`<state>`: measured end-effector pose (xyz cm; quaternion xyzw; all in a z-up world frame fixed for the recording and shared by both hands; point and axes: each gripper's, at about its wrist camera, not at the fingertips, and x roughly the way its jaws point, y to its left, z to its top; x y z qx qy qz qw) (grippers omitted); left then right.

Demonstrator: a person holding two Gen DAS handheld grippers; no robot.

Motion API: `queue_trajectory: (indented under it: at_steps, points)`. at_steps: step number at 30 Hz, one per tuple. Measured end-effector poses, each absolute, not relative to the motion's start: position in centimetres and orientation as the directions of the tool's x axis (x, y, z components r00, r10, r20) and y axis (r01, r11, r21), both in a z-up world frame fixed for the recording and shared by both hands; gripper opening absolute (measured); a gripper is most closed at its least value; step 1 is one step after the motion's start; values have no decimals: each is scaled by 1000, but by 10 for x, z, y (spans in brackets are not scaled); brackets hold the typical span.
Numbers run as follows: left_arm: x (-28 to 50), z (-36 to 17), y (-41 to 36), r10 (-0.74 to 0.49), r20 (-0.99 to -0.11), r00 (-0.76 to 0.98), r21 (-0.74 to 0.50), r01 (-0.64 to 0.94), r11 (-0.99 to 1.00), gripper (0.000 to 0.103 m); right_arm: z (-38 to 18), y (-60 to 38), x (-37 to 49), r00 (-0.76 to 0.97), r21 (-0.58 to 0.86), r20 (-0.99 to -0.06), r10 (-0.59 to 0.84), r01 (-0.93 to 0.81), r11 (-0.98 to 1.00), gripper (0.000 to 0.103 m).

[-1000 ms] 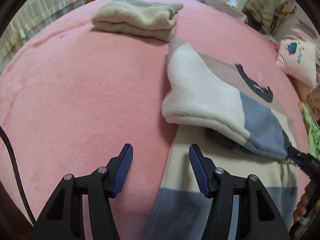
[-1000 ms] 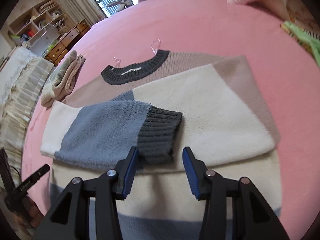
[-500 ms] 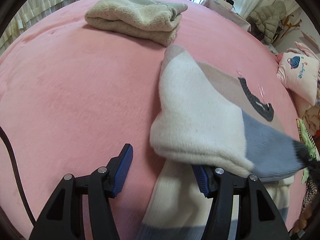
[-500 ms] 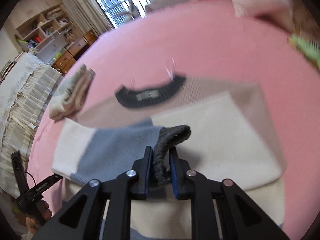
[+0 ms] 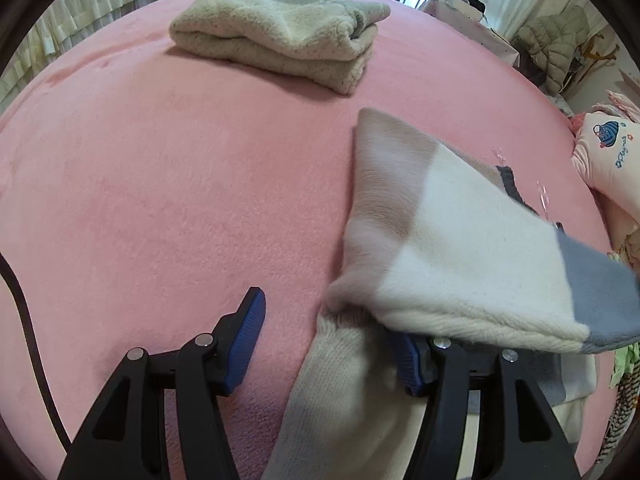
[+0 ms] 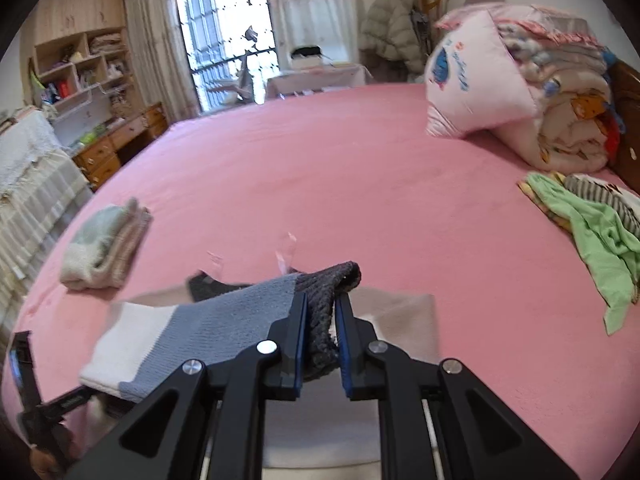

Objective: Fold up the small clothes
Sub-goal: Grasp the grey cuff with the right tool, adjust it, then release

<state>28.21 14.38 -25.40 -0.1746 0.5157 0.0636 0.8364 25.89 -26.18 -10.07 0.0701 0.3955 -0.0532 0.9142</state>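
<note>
While left tongs point(image 5: 326, 348) gape, right tongs point(image 6: 321, 322) pinch sleeve cuff point(image 6: 334, 280).

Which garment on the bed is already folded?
The pale green fleece one, stacked flat, apart from the colour-block sweater whose cuff the right gripper holds.

A bed point(image 6: 360, 184) under a pink fleece cover carries a folded pale green garment point(image 6: 102, 246) at nine o'clock, the colour-block sweater point(image 5: 452, 232) at six, a pink pillow point(image 6: 476, 84) and loose clothes point(image 6: 588, 216) at two to three.
</note>
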Motion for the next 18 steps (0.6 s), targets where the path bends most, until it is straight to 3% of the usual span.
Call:
queue_trajectory:
  at_steps: [6, 18]
  points:
    - [275, -256, 144, -70, -890, 450, -208, -265, 941, 59, -158, -284, 270, 553, 74, -832, -41, 183, 980, 13]
    - [258, -257, 155, -83, -894, 441, -219, -268, 938, 59, -204, -288, 272, 474, 41, -878, -57, 194, 980, 13]
